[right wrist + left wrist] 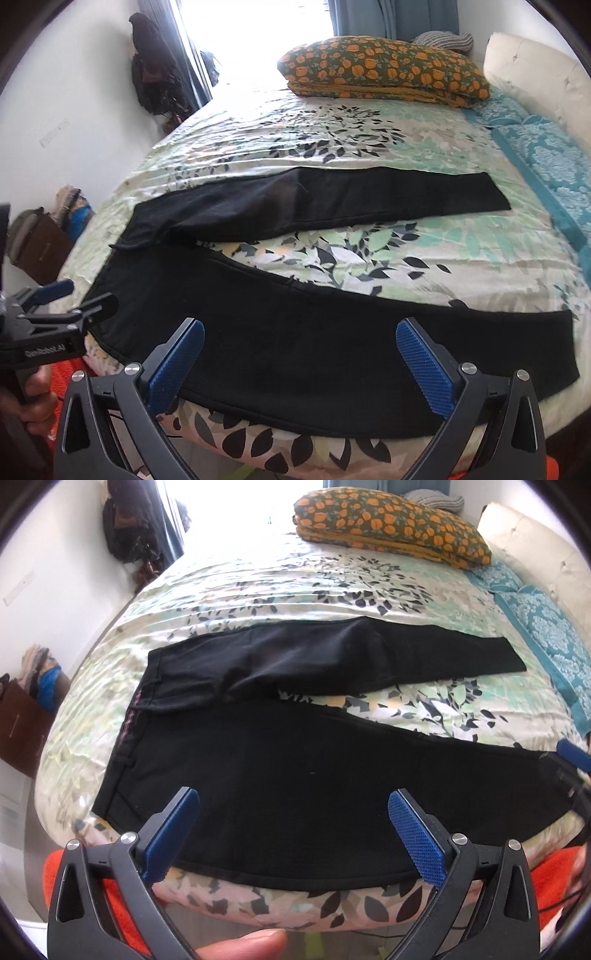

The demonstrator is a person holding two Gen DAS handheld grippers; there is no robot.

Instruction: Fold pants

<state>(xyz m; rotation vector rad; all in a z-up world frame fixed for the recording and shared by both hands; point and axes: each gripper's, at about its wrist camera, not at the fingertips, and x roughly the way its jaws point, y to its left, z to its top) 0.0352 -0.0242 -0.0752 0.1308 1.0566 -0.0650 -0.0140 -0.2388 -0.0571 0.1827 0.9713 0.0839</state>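
Pants (pixel 295 775) flat on bed (pixel 258 602), beyond both gaping claws (pixel 293 834).

Black pants (pixel 295 760), flat, legs splayed

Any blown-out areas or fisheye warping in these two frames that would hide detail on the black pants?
Left wrist view: the window is blown out white, the bedspread bows into a dome, and the pants read as flat black with few folds visible. Right wrist view: same window glare, the near leg curves along the bed edge.
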